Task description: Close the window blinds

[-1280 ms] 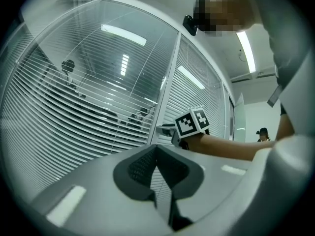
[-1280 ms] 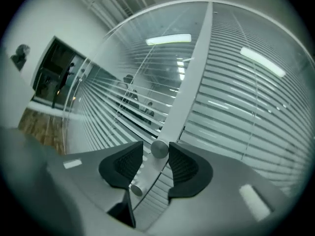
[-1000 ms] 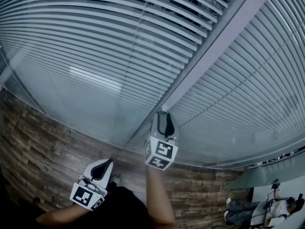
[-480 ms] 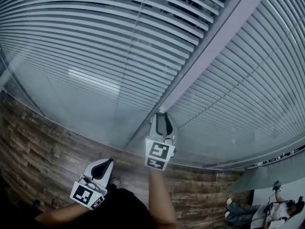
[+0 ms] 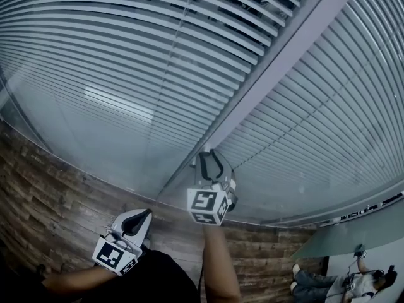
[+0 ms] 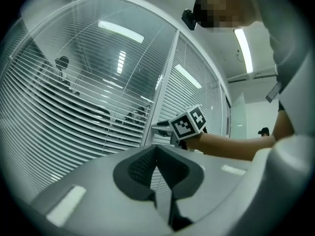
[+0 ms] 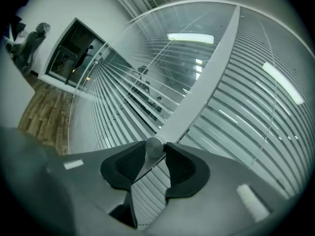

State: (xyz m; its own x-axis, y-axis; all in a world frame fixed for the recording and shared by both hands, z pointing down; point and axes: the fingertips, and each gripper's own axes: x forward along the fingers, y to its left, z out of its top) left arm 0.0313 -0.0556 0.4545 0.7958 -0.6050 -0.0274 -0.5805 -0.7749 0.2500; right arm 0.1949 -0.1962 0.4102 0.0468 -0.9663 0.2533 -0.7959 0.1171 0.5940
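Observation:
Horizontal white blinds (image 5: 126,55) hang behind glass on both sides of a pale frame post (image 5: 271,68). Dark gaps show between the left panel's slats (image 6: 74,107). A small round metal knob (image 7: 153,146) sticks out at the post's foot. My right gripper (image 5: 211,153) reaches up to the post, and its jaws, which have just been moving, grip the knob between the pads (image 7: 129,163). The left gripper view shows the right gripper (image 6: 160,128) at the post too. My left gripper (image 5: 142,214) hangs lower left, shut and empty, its tips (image 6: 156,149) touching.
Wood-plank floor (image 5: 50,188) runs along the foot of the glass wall. A person (image 5: 353,283) is at the bottom right of the head view, near a pale surface (image 5: 341,238). Figures (image 7: 29,43) stand by a dark doorway far off.
My right gripper has rolled about its own axis at the post, so its marker cube shows different faces. The left gripper has stayed where it was.

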